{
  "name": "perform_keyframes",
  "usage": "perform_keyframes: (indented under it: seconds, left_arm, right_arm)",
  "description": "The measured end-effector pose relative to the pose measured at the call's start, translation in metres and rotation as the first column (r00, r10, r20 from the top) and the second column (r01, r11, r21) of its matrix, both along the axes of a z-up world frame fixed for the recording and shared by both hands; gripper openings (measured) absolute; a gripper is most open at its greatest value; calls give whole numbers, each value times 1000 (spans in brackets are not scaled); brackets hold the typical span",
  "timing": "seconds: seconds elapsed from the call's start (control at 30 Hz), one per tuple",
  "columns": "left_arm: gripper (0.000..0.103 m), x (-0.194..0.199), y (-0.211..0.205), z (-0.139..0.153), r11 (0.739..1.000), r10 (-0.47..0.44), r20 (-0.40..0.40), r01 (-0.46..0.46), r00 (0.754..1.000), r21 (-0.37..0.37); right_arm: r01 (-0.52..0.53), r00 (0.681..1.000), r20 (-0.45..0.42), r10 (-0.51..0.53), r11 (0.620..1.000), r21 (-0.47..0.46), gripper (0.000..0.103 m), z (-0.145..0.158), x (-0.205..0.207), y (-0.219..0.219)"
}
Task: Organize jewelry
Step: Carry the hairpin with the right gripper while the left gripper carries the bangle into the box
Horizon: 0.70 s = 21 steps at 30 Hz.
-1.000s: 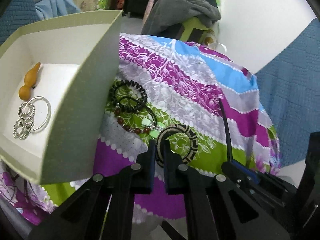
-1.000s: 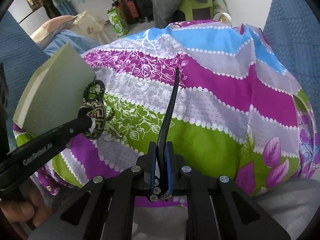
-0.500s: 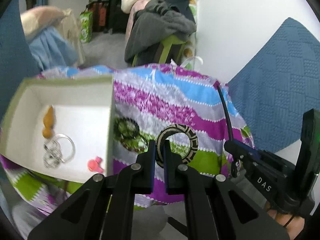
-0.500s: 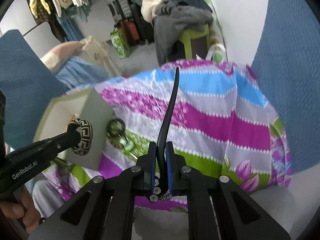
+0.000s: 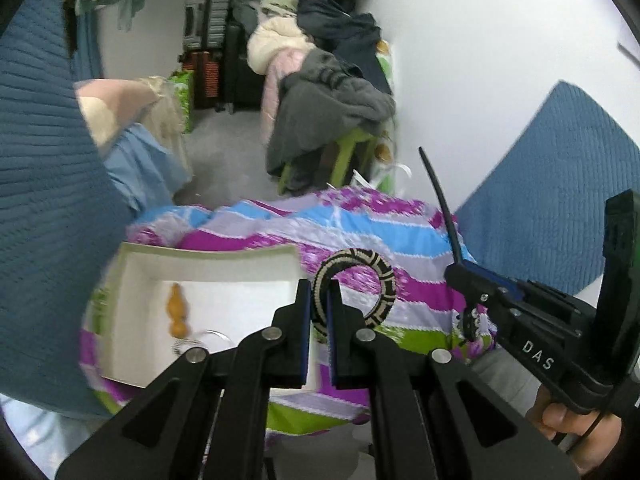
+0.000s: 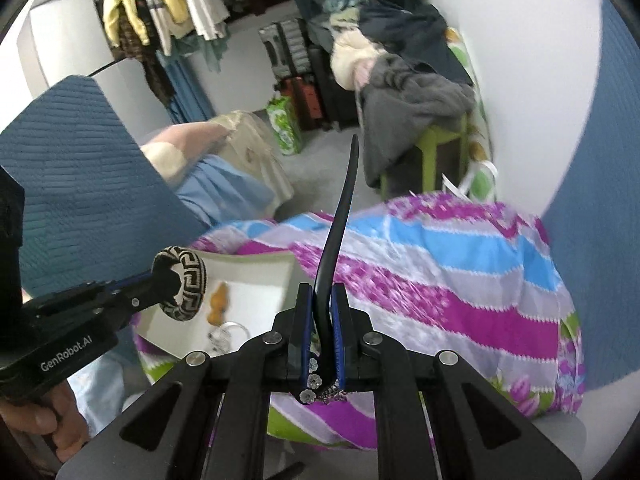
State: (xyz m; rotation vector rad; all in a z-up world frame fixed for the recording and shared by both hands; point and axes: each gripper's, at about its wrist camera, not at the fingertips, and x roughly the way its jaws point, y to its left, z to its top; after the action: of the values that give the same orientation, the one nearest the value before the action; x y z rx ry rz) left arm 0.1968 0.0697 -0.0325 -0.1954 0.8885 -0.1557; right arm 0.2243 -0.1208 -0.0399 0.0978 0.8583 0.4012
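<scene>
The left tool grips a patterned bangle above the box; the right tool, marked "DAS", pinches a black hairband; the left reads "GenRobot.AI"; clothes piled far behind.

Soft, even indoor light fills both views, with no hard shadows or glare — the white wall reads bright. Motion blur smears the striped cloth and the box, while each tool's black frame stays sharp. Fisheye bending curves the edges — the corners go black.
</scene>
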Motion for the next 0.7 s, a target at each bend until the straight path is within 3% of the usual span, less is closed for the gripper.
perform_keyframes:
  seconds: [0.27,0.7]
  left_arm:
    - [7,-1,68,-2,998,55,-5,-55,998,14]
    - [7,17,134,-81,996,88,-129,-89,988,-1]
  right_arm:
    - [-63,998,0,63,998,-17,8,1,6,64]
    - [-141,984,-128,128,985,-101,8,-68,25,141]
